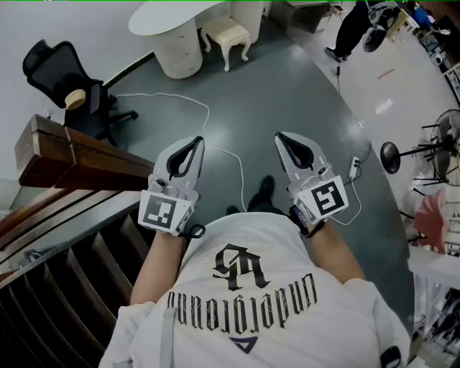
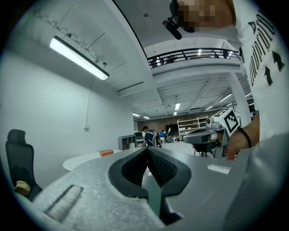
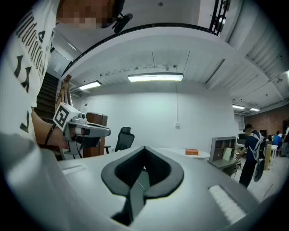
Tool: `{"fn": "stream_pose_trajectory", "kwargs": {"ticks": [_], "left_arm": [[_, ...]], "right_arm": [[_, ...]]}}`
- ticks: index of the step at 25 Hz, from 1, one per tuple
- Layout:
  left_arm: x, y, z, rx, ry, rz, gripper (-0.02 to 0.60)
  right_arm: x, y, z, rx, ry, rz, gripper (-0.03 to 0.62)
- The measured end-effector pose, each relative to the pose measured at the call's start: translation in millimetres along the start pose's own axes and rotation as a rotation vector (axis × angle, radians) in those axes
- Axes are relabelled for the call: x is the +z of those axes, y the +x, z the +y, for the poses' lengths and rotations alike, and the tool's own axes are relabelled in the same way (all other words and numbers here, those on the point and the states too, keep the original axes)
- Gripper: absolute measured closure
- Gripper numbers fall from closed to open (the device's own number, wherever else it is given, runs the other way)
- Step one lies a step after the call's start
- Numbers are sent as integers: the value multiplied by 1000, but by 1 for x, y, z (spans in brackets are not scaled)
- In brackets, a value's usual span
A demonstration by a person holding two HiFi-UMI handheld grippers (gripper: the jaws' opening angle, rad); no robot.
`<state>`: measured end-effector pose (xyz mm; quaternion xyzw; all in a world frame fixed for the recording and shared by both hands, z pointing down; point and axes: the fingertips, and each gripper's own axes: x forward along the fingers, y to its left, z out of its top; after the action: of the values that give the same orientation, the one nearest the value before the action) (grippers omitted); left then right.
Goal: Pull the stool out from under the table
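While both grippers are held out level in front of the wearer's chest, neither one touches anything. Far left, a black office chair [image 1: 61,79] has a beige roll [image 1: 74,99] lying on its seat. Just below it is a wooden handrail [image 1: 79,162] over dark stairs. The white round table [image 1: 169,18] stands at the top of the head view, with a small orange box [image 3: 191,152] on its top. The left gripper [image 1: 197,139] has its jaws pressed together with nothing between them, and it points toward the table. The stool [image 1: 228,34] is cream with curved legs. It stands just right of the table's base, its seat partly under the tabletop's edge, well apart from both grippers. A white cable [image 1: 194,108] snakes over the grey floor between table and grippers. The right gripper [image 1: 281,136] is likewise clenched and empty, parallel to the left one. Top right, a person [image 1: 352,29] in dark clothes stands far off. A fan [image 1: 445,136] is at the right edge.
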<state>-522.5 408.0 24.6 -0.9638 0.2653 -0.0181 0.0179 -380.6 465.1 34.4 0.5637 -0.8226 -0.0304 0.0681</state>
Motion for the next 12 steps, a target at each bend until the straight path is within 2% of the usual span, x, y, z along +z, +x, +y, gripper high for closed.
{"fn": "stream_pose_trajectory", "kwargs": {"ticks": [12], "left_arm": [[-9,11,9,-4,-16,3,574]], "right_arm": [[3,7,-13,0,12,-16,592]]}}
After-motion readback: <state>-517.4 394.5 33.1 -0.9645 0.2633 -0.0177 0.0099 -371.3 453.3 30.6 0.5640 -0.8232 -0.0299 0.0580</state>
